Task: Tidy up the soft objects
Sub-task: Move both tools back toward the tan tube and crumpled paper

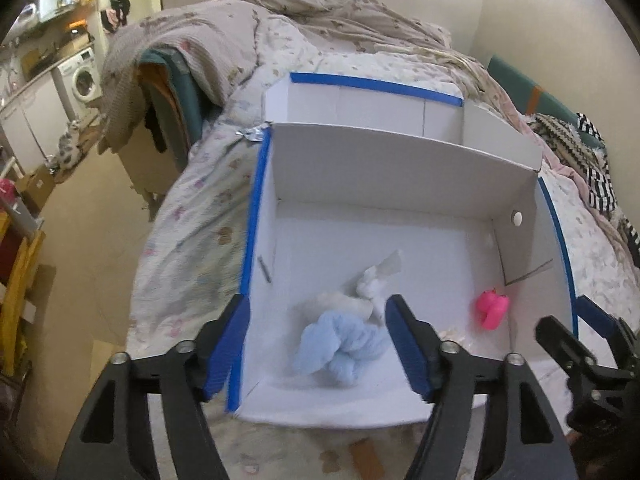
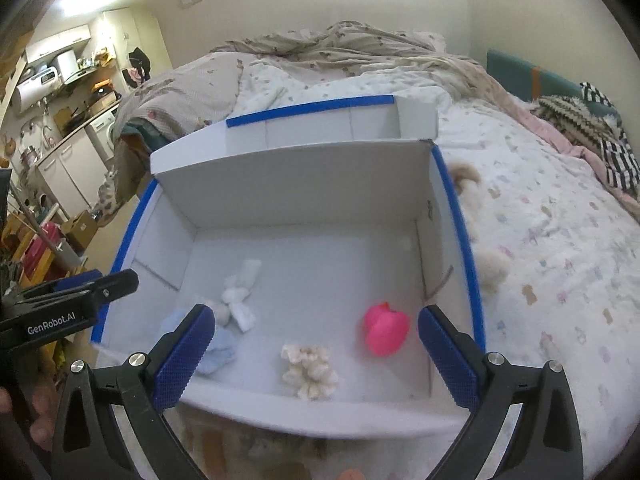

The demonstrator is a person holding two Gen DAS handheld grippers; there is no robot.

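A white cardboard box [image 1: 400, 168] [image 2: 292, 184] with blue-taped edges sits on the bed. Inside lie a light blue cloth bundle [image 1: 340, 348] [image 2: 218, 350], a white knotted cloth [image 1: 372, 284] [image 2: 240, 292], a pink rubber duck [image 1: 493, 310] [image 2: 386, 326] and a cream fluffy scrunchie [image 2: 310, 370]. My left gripper [image 1: 320, 352] is open and empty, above the box's near left part, over the blue bundle. My right gripper [image 2: 316, 356] is open and empty above the box's near edge, over the scrunchie. The right gripper also shows in the left wrist view [image 1: 576, 332].
The box rests on a patterned quilt [image 2: 540, 240] with a rumpled blanket [image 1: 320, 24] at the far end. A beige plush toy [image 2: 490, 268] lies outside the box's right wall. Striped clothes [image 2: 612, 160] lie far right. The floor and a washing machine [image 1: 82, 78] are left.
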